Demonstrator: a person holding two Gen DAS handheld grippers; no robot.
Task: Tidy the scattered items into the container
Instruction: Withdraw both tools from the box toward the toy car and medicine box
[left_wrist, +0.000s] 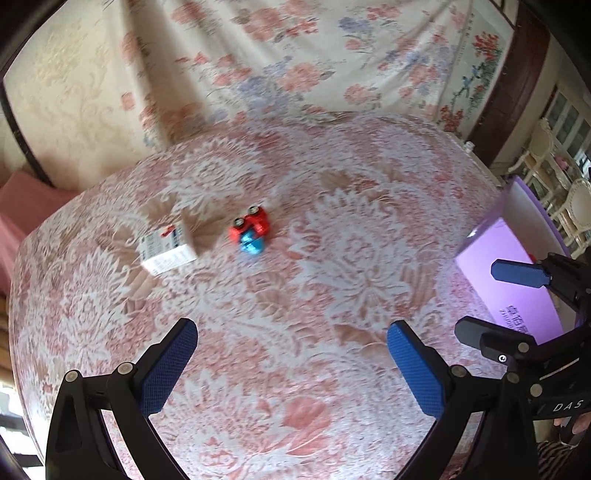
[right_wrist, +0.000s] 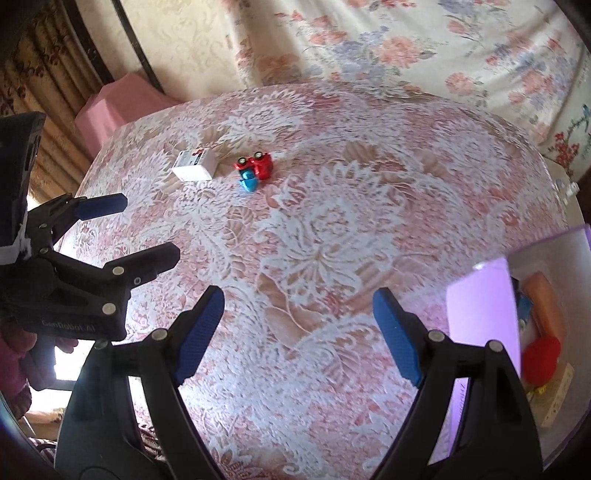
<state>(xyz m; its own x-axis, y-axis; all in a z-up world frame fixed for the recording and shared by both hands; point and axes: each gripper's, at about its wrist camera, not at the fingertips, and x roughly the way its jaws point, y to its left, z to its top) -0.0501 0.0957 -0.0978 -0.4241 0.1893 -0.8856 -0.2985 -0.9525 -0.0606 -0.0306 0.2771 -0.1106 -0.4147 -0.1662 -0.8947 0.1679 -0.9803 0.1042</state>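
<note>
A red and blue toy car (left_wrist: 250, 232) lies overturned on the lace tablecloth, with a small white box (left_wrist: 168, 251) just left of it. Both also show in the right wrist view: the car (right_wrist: 255, 170) and the box (right_wrist: 195, 166). A purple container (left_wrist: 509, 266) stands at the right; in the right wrist view the container (right_wrist: 480, 314) holds a red round item (right_wrist: 541, 362) and an orange item (right_wrist: 546, 306). My left gripper (left_wrist: 291, 363) is open and empty, well short of the car. My right gripper (right_wrist: 297, 336) is open and empty, beside the container.
The round table (right_wrist: 332, 229) is covered in pink and white lace. A floral drape (left_wrist: 295, 55) hangs behind it. A pink cushion (right_wrist: 118, 107) sits at the back left. Chairs (left_wrist: 554, 173) stand at the far right.
</note>
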